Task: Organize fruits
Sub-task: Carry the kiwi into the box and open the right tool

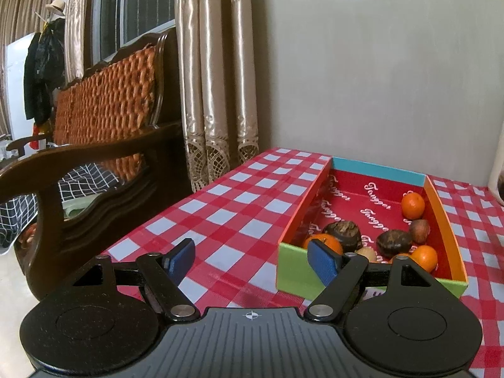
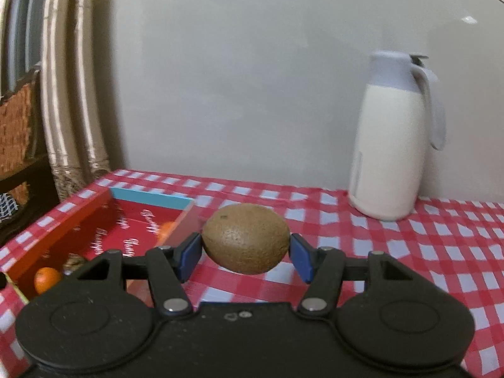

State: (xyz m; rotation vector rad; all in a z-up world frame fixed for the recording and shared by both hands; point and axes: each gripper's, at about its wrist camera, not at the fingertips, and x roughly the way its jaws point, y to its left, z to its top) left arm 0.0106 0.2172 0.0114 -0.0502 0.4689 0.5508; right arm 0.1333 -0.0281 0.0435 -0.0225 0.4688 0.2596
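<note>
A shallow colourful box (image 1: 293, 220) with a red floor sits on the red checked tablecloth (image 1: 233, 208). It holds several fruits: small oranges (image 1: 412, 204), dark wrinkled fruits (image 1: 341, 234) and a brown one (image 1: 419, 230). My left gripper (image 1: 255, 260) is open and empty, low over the cloth just left of the box's green near wall. My right gripper (image 2: 245, 253) is shut on a brown kiwi (image 2: 245, 238), held above the cloth just right of the box (image 2: 63, 220). An orange (image 2: 46, 278) shows in the box's near corner.
A cream thermos jug with a grey lid (image 2: 393, 138) stands at the back right by the wall. A dark wooden bench with an orange woven back (image 1: 104, 119) and curtains (image 1: 214, 78) are left of the table. The table's left edge (image 1: 157, 217) is close to my left gripper.
</note>
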